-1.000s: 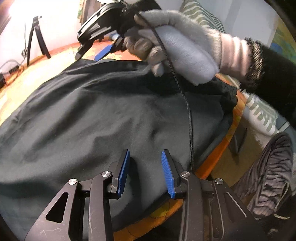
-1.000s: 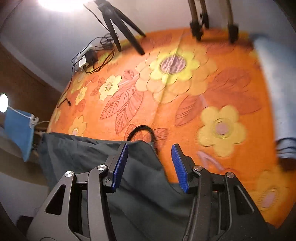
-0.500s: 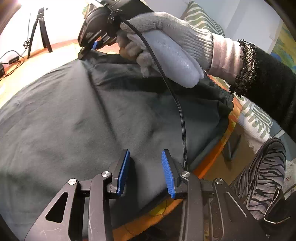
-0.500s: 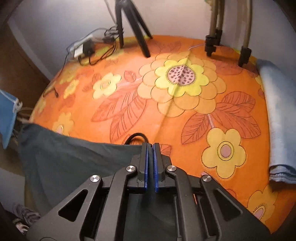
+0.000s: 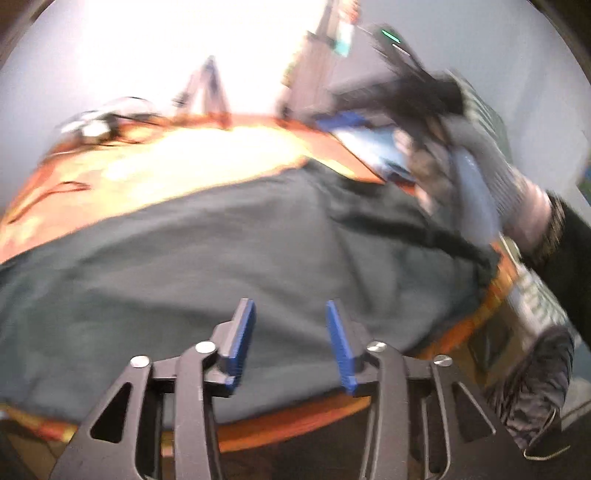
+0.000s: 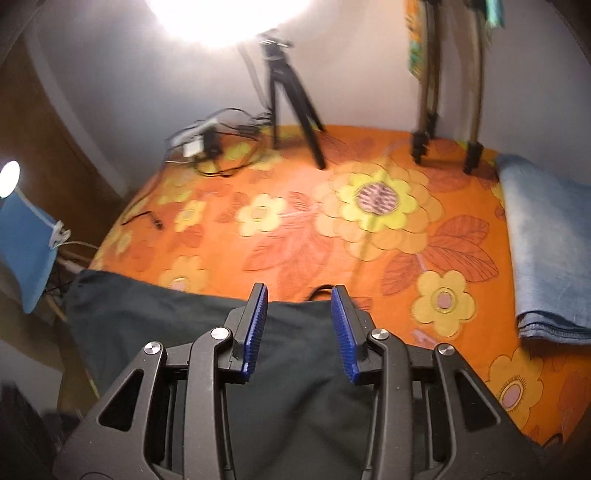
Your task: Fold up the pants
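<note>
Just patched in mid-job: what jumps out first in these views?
The orange flowered cloth fills the right wrist view, with the dark pants spread over its near edge. A folded blue garment lies at the right, and a glaring light burns above the black tripod at the back.

Pants (image 6: pixel 177 325) on bedspread (image 6: pixel 332 251) near edge, folded jeans (image 6: pixel 546 251) right, tripods (image 6: pixel 291 107) behind

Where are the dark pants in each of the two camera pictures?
Left wrist view: the dark pants spread across the middle, from the left edge to the gloved hand, behind the tongs.
Right wrist view: the dark pants fill the lower left and centre, under the tongs.
Shared landmark: the orange flowered cloth under them.
</note>
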`<state>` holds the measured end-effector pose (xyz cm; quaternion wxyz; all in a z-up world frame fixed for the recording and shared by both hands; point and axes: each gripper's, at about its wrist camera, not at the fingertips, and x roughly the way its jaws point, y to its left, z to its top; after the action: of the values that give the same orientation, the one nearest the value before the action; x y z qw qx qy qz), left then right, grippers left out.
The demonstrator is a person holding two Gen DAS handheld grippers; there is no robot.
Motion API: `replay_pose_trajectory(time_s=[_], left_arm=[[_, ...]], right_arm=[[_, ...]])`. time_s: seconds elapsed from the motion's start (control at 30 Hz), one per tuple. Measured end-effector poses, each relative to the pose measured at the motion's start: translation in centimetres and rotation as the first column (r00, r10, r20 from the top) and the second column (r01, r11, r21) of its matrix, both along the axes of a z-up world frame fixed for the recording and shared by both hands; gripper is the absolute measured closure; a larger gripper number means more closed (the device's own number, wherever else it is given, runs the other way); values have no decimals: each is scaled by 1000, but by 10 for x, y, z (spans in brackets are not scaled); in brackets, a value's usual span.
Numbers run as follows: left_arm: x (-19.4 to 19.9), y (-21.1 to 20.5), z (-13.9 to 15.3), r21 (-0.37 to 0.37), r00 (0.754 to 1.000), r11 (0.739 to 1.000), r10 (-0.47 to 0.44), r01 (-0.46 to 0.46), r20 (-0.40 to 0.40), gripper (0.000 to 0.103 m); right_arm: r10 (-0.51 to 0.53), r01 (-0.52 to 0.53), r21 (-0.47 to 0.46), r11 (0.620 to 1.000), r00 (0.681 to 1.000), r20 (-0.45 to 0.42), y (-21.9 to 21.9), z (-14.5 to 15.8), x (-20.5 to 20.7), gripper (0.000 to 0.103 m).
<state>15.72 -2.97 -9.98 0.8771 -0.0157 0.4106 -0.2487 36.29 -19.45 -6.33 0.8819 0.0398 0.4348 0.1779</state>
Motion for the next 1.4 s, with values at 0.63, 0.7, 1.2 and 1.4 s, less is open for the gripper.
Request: replay_pose_trajectory(time_s=[0.63,0.7,1.2,1.4], left_arm=[[-4,290,-14,-73,723,720,689,-690,-50,47],[-6,309,-18,-79,686,681,725,-728,-67,47],[0,377,-74,-77,561,558,802,-826,-206,47],[5,384,-82,-85,553,549,803,-831,-223,47]], right_arm=[[307,-305,-34,952,950,55,205,7,-68,46],[332,-332,-19,943,942,53,226,4,-71,46],[483,-482,38,875,876,-8,381,-6,-71,20],[524,-516,91,852,842,-128,448,-29,-57,22]])
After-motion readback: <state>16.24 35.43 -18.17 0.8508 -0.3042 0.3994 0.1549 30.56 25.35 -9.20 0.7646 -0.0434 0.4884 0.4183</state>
